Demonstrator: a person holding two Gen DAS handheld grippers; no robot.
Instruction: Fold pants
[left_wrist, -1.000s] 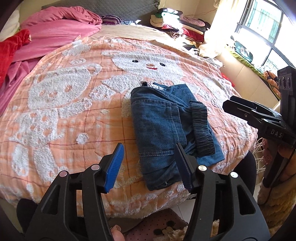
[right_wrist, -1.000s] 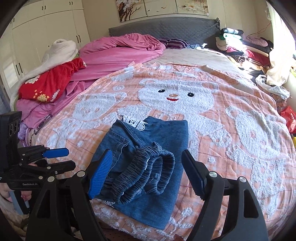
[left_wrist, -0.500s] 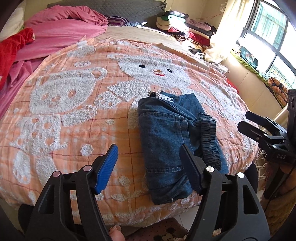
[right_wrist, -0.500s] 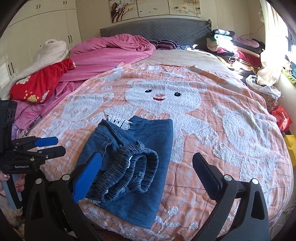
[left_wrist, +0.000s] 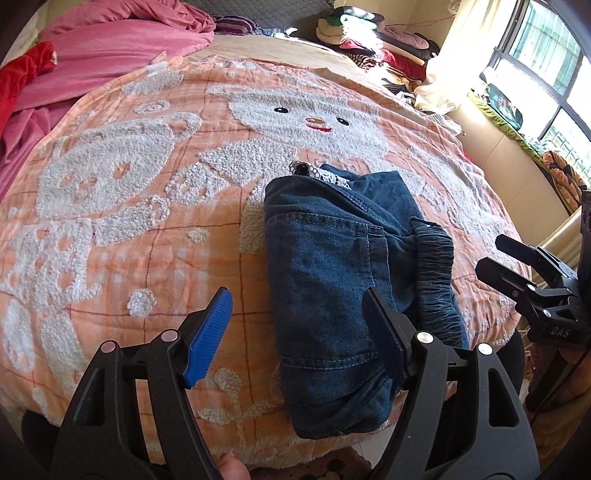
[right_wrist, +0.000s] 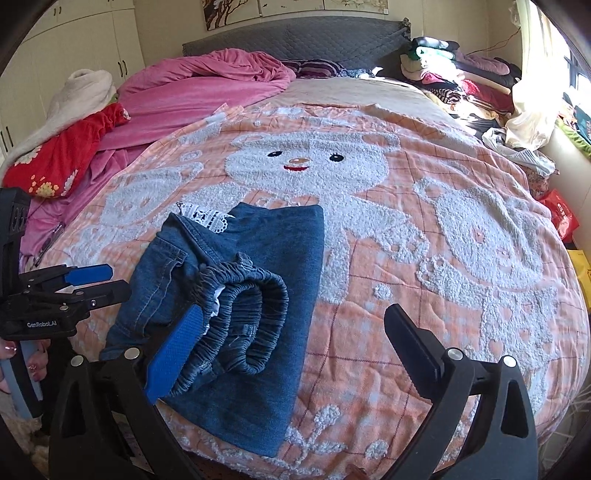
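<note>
Blue denim pants (left_wrist: 332, 280) lie folded into a compact bundle on the orange bear blanket (left_wrist: 129, 206), near the bed's front edge. The elastic waistband (right_wrist: 247, 325) sits curled on top, and white lace trim (right_wrist: 203, 216) pokes out at the far end. My left gripper (left_wrist: 295, 332) is open and empty, held just before the bundle's near left edge. My right gripper (right_wrist: 291, 350) is open and empty, above the bundle's near right part. Each gripper shows in the other's view: the right one (left_wrist: 517, 269) and the left one (right_wrist: 92, 284).
A pink duvet (right_wrist: 192, 92) and a red floral garment (right_wrist: 62, 155) lie at the bed's far left. Stacked clothes (right_wrist: 454, 70) sit at the far right by the window. The grey headboard (right_wrist: 295, 40) is behind. A red bag (right_wrist: 563, 219) sits beside the bed at right.
Both grippers have pulled back toward me and away from the pants. The right gripper's jaws have opened wider. The pants have stayed still on the blanket.
</note>
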